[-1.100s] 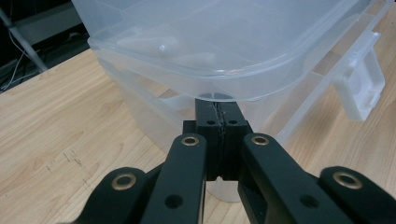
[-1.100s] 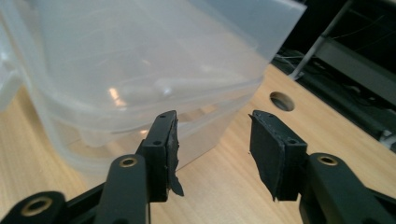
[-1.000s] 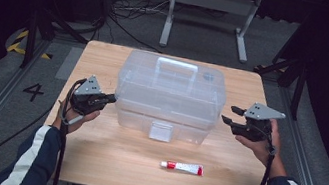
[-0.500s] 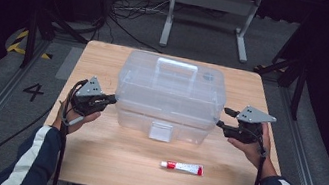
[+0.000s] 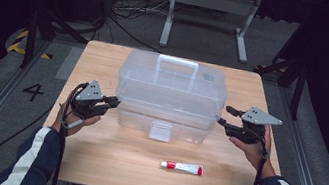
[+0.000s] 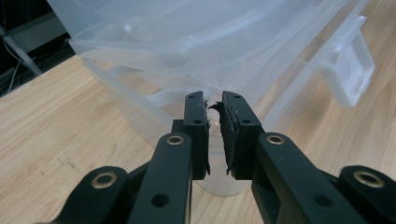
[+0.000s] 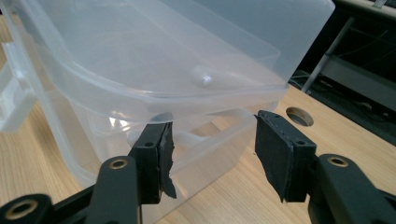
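The clear lidded plastic storage box (image 5: 170, 98) sits mid-table. The left gripper (image 6: 214, 108), jaws nearly pressed together, may slip off its end lip; the right gripper (image 7: 212, 140), jaws spread, may push it sideways.

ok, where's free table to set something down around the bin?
Free: the front strip of the table left of the tube, and the back corners beside the clear box. Crowded: both box ends, with the left gripper and right gripper alongside.
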### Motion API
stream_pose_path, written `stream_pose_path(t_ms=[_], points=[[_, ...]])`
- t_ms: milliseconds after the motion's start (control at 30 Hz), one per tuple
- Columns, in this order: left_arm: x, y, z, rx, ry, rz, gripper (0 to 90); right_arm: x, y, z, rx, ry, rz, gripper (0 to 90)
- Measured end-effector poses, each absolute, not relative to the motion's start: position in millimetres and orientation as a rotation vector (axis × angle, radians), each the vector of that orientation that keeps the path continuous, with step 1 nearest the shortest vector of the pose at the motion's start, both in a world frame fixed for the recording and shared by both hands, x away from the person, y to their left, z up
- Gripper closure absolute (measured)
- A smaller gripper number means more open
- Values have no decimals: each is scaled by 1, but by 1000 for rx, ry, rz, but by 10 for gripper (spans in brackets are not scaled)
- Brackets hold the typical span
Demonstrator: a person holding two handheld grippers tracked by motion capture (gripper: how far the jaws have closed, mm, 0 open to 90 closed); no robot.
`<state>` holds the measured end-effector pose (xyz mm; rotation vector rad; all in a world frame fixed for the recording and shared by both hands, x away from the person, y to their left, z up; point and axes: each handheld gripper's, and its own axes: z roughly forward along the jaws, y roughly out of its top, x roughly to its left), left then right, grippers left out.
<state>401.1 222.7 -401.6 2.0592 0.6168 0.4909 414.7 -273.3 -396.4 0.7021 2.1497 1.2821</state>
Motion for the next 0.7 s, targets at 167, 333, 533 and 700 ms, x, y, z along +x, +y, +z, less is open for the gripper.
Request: stream_pose_path(t_ms=[167, 333, 533, 700], points=[[400, 223, -401, 2057, 602, 472, 793, 412, -273, -393, 690, 2118, 1305, 491], [398, 225, -401, 2065, 583, 444, 766, 409, -270, -390, 674, 2080, 1320, 505], [395, 219, -401, 2088, 561, 445, 730, 406, -265, -384, 645, 2025, 1345, 546], [395, 216, -401, 2095, 550, 439, 707, 404, -266, -379, 651, 1963, 1356, 561]])
